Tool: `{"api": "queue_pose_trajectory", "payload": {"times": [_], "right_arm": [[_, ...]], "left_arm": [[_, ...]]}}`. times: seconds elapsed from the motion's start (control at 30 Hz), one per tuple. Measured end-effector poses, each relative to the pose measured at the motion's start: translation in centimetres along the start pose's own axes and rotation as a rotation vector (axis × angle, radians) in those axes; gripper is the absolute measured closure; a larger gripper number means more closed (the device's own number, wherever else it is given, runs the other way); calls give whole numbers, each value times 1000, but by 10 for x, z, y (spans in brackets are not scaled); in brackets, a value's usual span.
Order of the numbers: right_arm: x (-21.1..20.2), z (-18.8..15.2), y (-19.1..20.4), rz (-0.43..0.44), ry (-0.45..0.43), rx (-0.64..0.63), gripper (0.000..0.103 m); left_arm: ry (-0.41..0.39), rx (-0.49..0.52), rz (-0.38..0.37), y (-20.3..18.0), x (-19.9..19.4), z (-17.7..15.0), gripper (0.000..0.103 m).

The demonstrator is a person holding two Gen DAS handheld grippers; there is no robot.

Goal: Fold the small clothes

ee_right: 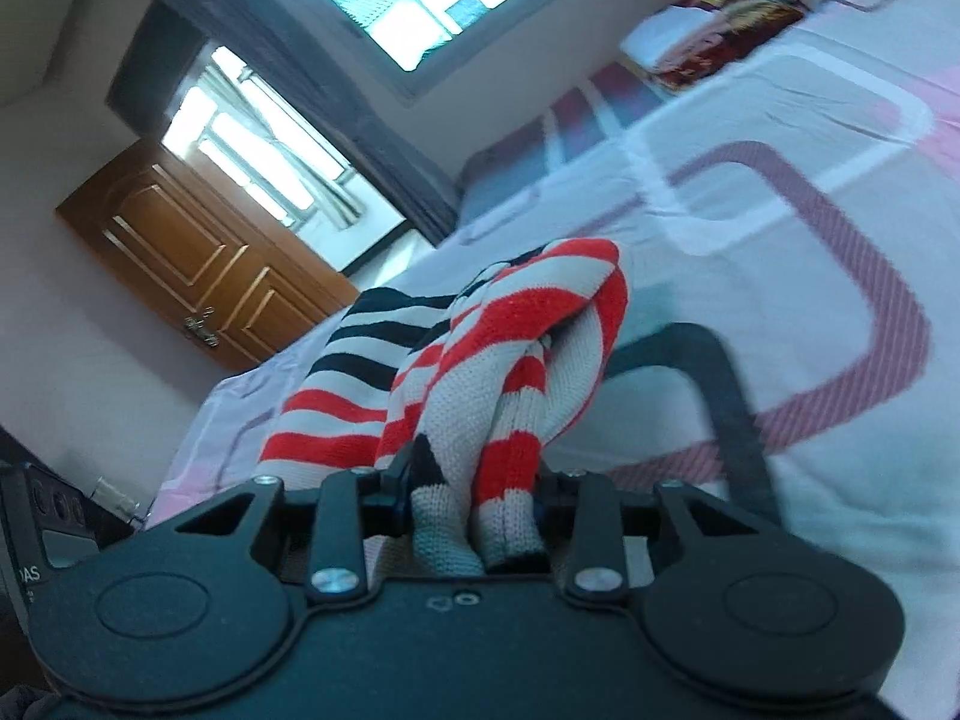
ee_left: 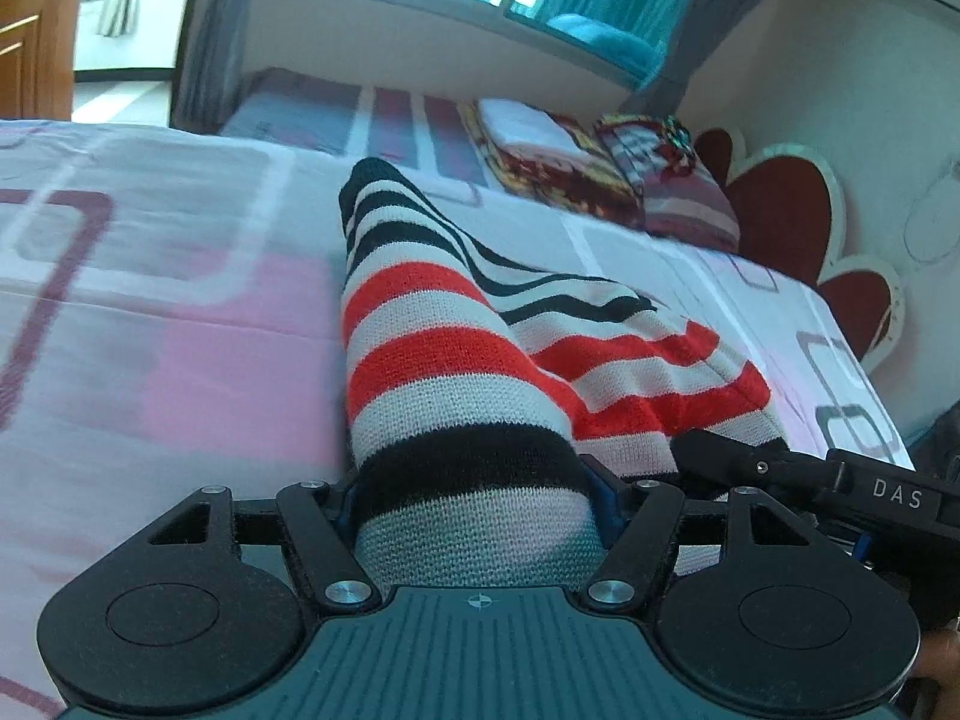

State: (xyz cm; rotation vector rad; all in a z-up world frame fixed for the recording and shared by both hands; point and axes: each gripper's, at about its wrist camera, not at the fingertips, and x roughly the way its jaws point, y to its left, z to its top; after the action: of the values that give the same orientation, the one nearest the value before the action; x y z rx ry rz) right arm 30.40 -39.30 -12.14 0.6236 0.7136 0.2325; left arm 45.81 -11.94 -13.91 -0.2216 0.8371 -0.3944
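Two grippers have hold of one striped knit [ee_left: 432,372], a red, white and black garment whose near edge is raised while the rest trails on the bed [ee_left: 180,330]. Jaws of the left gripper [ee_left: 477,504] stand fairly wide, pressed on a thick roll of fabric. Jaws of the right gripper [ee_right: 474,516] are narrower, pinching a bunched edge. By my reading, the step in hand is lifting the near edge to carry it over for a fold. Next, both ends should travel together toward the far edge, level, then lower and release. Folded blankets [ee_left: 558,162] lie well apart, near the headboard [ee_left: 786,210].
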Motion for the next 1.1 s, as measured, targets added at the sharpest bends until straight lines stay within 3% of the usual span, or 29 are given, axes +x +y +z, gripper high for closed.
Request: {"api": "queue_pose_trajectory", "payload": {"times": [0.37,0.53,0.7,0.8,0.93,1.1], "right_arm": [[81,-27,101,83,21,-34,70],[130,-49,139,91,32,-41,70],[176,-67,154,54,60,-45,70],[190,-74,152,-10,72,-67,68],[185,-82,142,-40,64,-45,61],[150,-78,164,-117,-12,-96,67]], "left_arm": [[-74,-47,95,146,-60,23,35],[-63,-62,135,212,-53,25,35],[-33,-96,129,260,-29,16,34],[-53,-85,118,267,-24,8,22],[-65,-83,140,261,-35,8,22],[-76,-69,159,253,-69,-7,22]]}}
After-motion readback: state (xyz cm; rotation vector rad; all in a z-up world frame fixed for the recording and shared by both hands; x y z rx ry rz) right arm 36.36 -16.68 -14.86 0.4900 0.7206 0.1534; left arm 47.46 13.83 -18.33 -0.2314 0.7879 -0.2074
